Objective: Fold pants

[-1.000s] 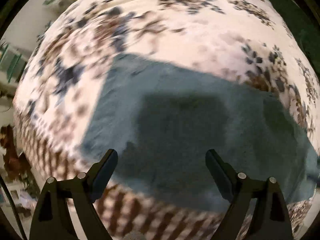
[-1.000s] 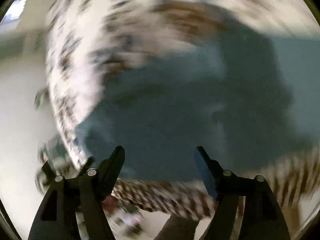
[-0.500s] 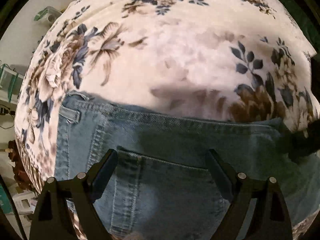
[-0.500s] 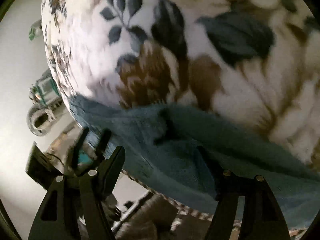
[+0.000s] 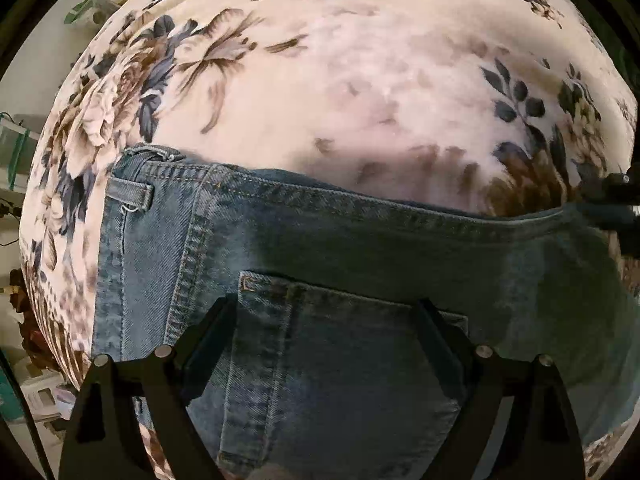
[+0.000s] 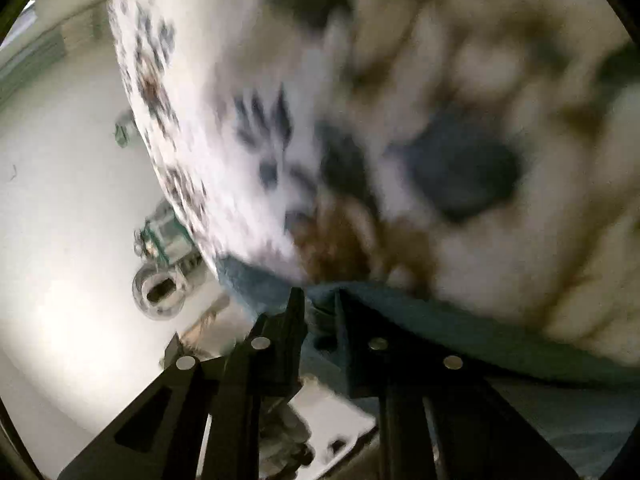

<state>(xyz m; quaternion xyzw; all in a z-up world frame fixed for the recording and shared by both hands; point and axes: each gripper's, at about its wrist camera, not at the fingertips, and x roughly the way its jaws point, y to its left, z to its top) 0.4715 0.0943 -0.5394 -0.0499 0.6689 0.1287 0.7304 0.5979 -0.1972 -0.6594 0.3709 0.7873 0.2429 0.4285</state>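
Observation:
Blue jeans (image 5: 360, 248) lie flat on a floral blanket (image 5: 360, 100), waistband toward the top and a back pocket (image 5: 340, 340) below it. My left gripper (image 5: 326, 312) points down over that pocket, open, its fingers astride it with nothing pinched. At the right end of the waistband the right gripper (image 5: 612, 200) shows as a dark shape. In the blurred right wrist view, the right gripper (image 6: 320, 304) has its jaws closing, nearly together, with the denim edge (image 6: 440, 332) pinched between them where it meets the blanket (image 6: 440, 80).
The blanket's edge drops away on the left toward a pale floor. Clutter sits there: a round clear container (image 6: 160, 292), a green and white box (image 6: 168, 236), a green-lidded box (image 5: 92, 8). Past the waistband the blanket is bare.
The left gripper came down closer over the waistband and pocket, staying open. The right gripper dropped to the jeans' edge and its jaws went from wide apart to nearly together on the denim.

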